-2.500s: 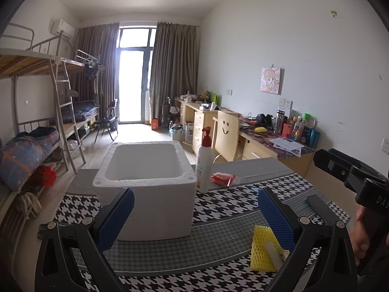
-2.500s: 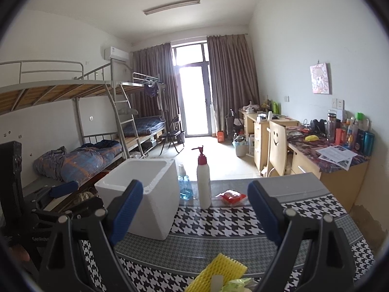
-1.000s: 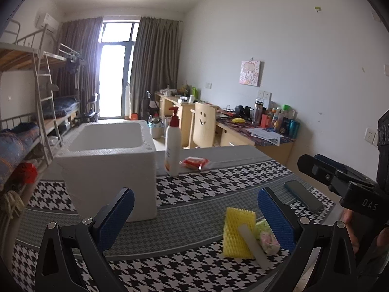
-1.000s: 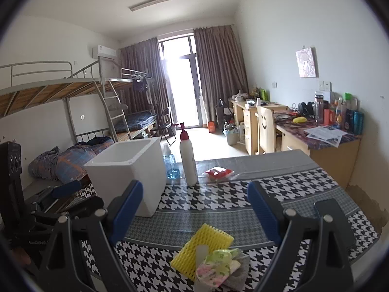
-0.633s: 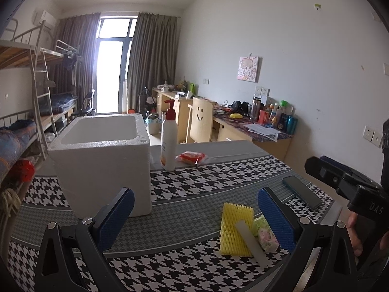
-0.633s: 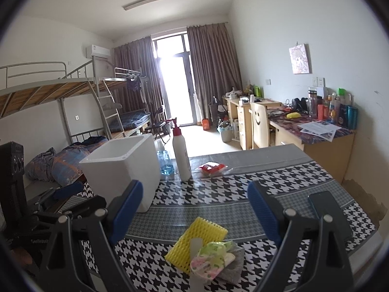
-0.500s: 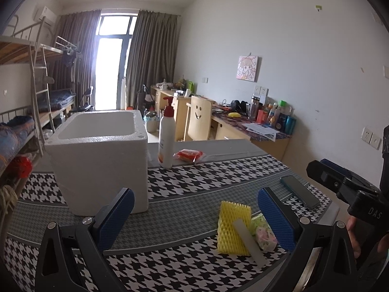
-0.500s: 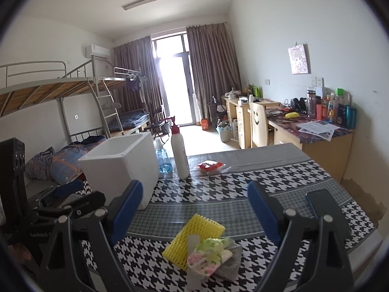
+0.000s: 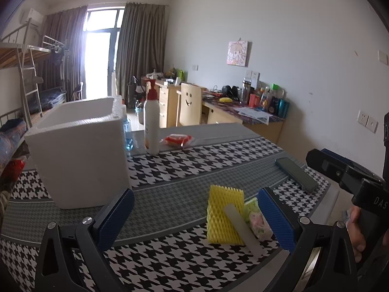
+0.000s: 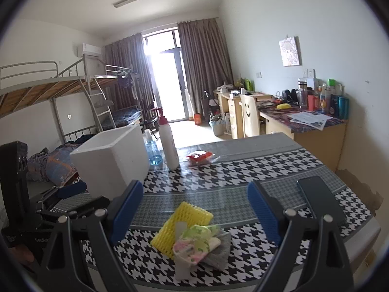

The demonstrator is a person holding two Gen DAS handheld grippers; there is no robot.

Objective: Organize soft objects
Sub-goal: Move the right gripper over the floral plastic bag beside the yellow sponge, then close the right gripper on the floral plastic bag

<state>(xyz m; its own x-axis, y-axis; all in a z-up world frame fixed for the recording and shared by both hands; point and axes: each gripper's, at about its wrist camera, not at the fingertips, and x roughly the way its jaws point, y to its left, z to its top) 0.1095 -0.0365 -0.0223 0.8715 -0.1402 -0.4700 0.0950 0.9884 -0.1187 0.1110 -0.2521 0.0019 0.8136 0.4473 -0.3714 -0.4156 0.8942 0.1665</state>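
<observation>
A small heap of soft things lies near the front edge of the houndstooth table: a yellow foam net sleeve (image 9: 222, 213) (image 10: 181, 221), a pale foam strip (image 9: 240, 226), a floral cloth bundle (image 9: 257, 220) (image 10: 194, 243) and a grey cloth (image 10: 218, 251). A white foam box (image 9: 80, 150) (image 10: 111, 160) stands open-topped at the left. My left gripper (image 9: 194, 219) is open, with the heap just ahead of its right finger. My right gripper (image 10: 193, 209) is open too, hovering right over the heap. Neither holds anything.
A white pump bottle (image 9: 151, 124) (image 10: 168, 143), a blue-tinted bottle (image 10: 152, 152) and a red packet (image 9: 177, 140) (image 10: 200, 157) sit behind the box. A dark phone (image 9: 295, 174) (image 10: 321, 200) lies at the table's right edge. Desks, a chair and bunk beds stand beyond.
Both grippers have sunk and come closer to the table, so the heap sits higher and larger in both views. Jaws stayed wide apart.
</observation>
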